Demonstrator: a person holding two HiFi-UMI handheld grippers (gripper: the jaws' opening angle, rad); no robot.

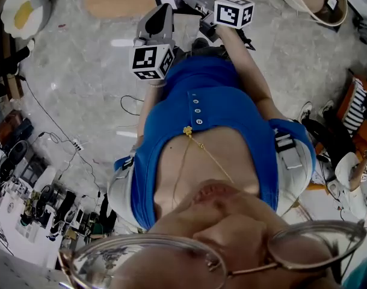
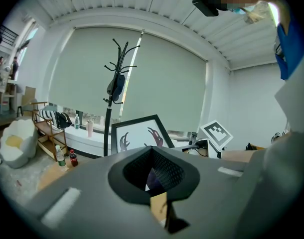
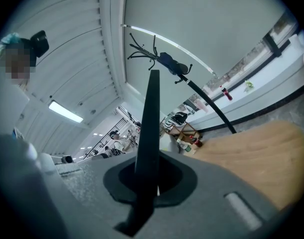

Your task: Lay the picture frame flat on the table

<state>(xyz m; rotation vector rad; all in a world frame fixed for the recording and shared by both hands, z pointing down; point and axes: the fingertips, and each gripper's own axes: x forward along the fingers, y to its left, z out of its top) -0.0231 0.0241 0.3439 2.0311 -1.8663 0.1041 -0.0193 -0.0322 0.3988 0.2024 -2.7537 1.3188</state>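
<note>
We see the black-rimmed rectangular picture frame [image 2: 139, 136], its white print bearing dark purple hand-like shapes, standing on edge and leaning back over the light wooden table [image 1: 111, 2]. The right gripper [image 3: 148, 179] has its jaws clamped on the frame's side edge, which rises before it as a thin black bar. The left gripper [image 2: 153, 176] sits apart from the frame, its jaws parted around nothing.
</note>
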